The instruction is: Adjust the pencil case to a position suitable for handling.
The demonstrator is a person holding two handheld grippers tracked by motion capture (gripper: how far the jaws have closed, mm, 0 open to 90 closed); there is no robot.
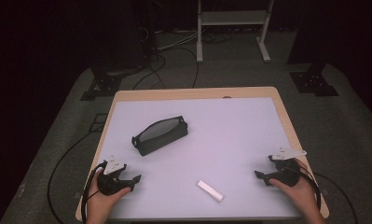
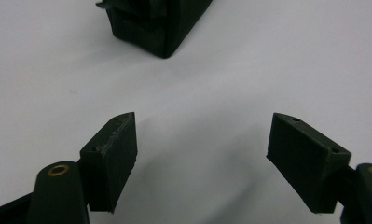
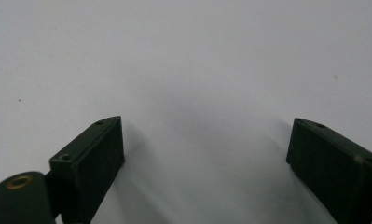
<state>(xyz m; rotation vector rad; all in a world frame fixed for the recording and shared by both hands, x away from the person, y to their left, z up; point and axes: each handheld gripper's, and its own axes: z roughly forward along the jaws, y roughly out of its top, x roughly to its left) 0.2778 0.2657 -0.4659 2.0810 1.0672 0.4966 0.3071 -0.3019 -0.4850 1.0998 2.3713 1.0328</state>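
The soft black pouch (image 1: 160,135) lay mid-desk (image 1: 230,121), light and floppy I guessed, best pinched at its stiffer zipper edge, while the left gripper (image 1: 135,179) and right gripper (image 1: 260,176) both waited open and empty.

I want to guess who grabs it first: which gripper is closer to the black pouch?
Left. The left gripper sits just below the black pouch; the right gripper is far across the table.

Around the worktop
The worktop (image 1: 249,116), pale with a wooden edge, is standing on a grey floor mat (image 1: 347,116); black cables (image 1: 174,65) are trailing across the floor at the far side, where a white metal frame (image 1: 232,28) is standing against the dark background.
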